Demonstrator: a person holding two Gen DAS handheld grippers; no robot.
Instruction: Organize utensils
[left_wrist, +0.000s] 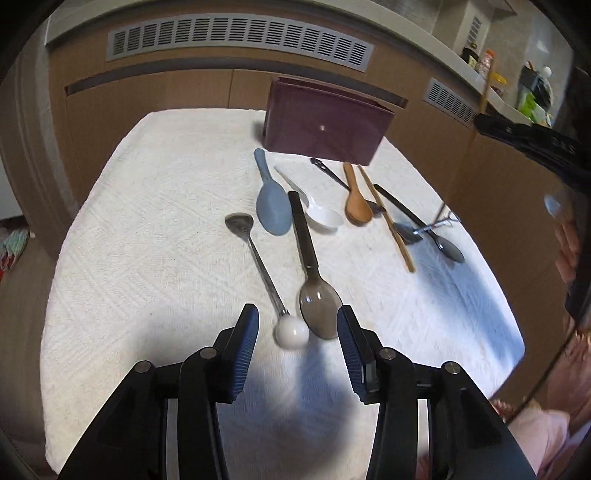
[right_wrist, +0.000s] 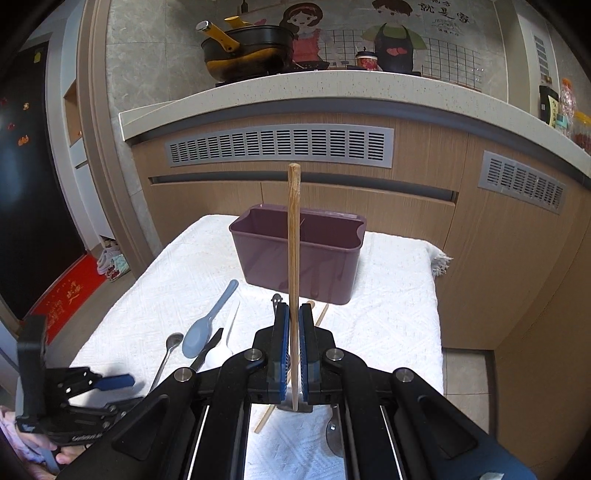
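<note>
My right gripper (right_wrist: 294, 314) is shut on a wooden chopstick (right_wrist: 293, 236), held upright above the table in front of the purple bin (right_wrist: 299, 258). My left gripper (left_wrist: 297, 321) is open and empty, its fingers on either side of the white ball end of a metal spoon (left_wrist: 258, 258) and the bowl of a dark translucent spoon (left_wrist: 314, 288). Beyond lie a blue-grey rice paddle (left_wrist: 271, 206), a white spoon (left_wrist: 317, 212), a brown wooden spoon (left_wrist: 356, 203), another chopstick (left_wrist: 388, 221) and dark spoons (left_wrist: 424, 229). The purple bin (left_wrist: 325, 125) stands at the table's far edge.
A white textured cloth (left_wrist: 147, 240) covers the small table. Wooden cabinets with grey vents (right_wrist: 280, 144) stand behind it. A counter (right_wrist: 332, 85) above holds pans and bottles. A red mat (right_wrist: 62, 295) lies on the floor at left.
</note>
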